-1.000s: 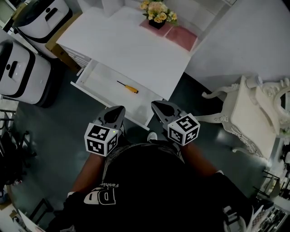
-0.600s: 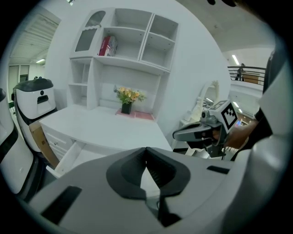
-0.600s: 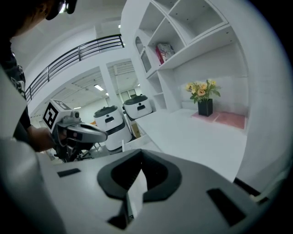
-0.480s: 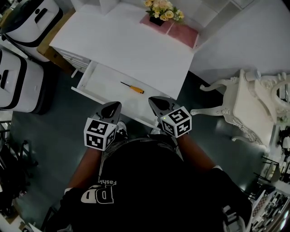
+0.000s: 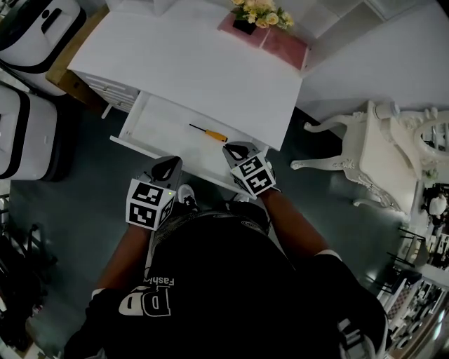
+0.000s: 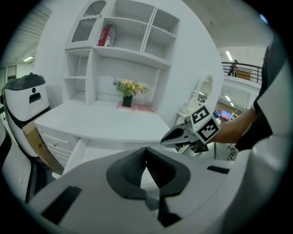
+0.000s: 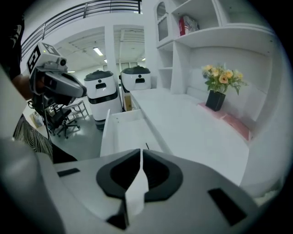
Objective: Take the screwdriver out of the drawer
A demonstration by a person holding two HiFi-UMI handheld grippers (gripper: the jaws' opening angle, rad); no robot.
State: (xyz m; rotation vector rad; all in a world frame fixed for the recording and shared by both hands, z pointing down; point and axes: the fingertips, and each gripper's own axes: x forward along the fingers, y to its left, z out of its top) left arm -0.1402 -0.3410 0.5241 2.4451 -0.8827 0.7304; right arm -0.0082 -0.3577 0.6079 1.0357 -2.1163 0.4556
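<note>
The screwdriver point(image 5: 209, 132), a thin dark shaft with an orange handle, lies in the open white drawer point(image 5: 151, 123) under the desk. In the right gripper view only its dark shaft point(image 7: 147, 146) peeks out just beyond the jaws. My right gripper point(image 5: 235, 151) point(image 7: 141, 151) hangs over the drawer's front edge, close to the handle end. Its jaws are opening, with a narrow slit and nothing between them. My left gripper point(image 5: 167, 168) point(image 6: 146, 150) sits just short of the drawer front, shut and empty.
The white desk top point(image 5: 210, 63) carries a flower pot point(image 5: 263, 14) on a pink mat point(image 5: 280, 45). White machines point(image 5: 28, 42) and a cardboard box point(image 5: 70, 73) stand to the left. An ornate white chair point(image 5: 379, 154) is at the right. Shelves point(image 6: 132, 41) rise behind the desk.
Both grippers have moved forward toward the drawer. The right one dropped and reached over the drawer's front edge near the screwdriver; the left stays short of it.
</note>
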